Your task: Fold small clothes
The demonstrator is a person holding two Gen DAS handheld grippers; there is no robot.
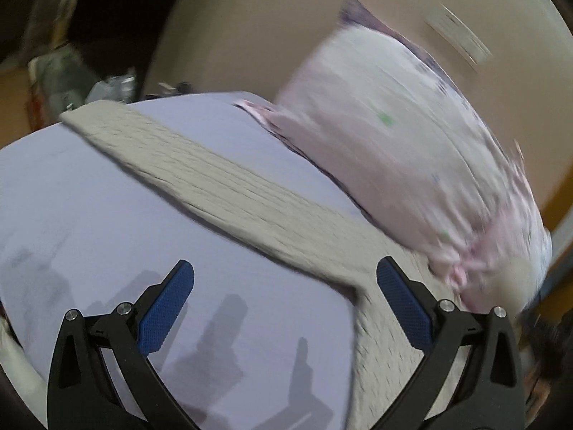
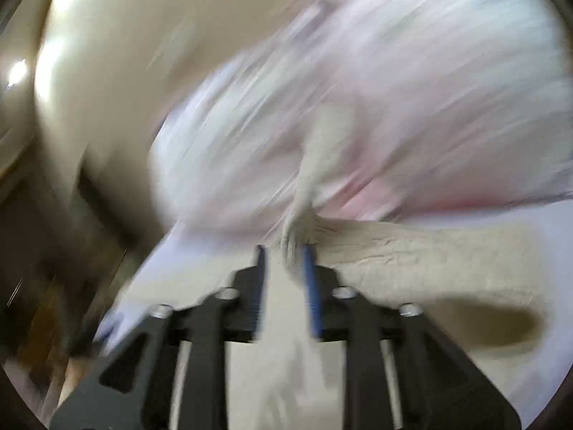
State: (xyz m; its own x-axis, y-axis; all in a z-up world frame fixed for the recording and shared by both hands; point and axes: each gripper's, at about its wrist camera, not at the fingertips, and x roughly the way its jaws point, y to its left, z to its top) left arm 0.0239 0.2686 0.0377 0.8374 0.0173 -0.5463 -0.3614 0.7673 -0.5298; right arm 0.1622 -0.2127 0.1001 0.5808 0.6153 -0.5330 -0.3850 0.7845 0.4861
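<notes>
A beige ribbed knit garment point(image 1: 229, 182) lies across a pale lilac sheet point(image 1: 89, 215), one long part running diagonally. My left gripper point(image 1: 284, 279) is open just above the sheet, its right finger over the knit, holding nothing. In the blurred right wrist view, my right gripper point(image 2: 286, 251) is nearly closed on a bunched fold of the beige knit garment point(image 2: 412, 251), which trails off to the right.
A pillow point(image 1: 394, 143) in a white and pink printed case lies behind the garment; it also shows in the right wrist view point(image 2: 394, 107). A beige wall point(image 1: 268, 28) stands behind. Dark clutter point(image 1: 53, 71) sits at the far left past the sheet's edge.
</notes>
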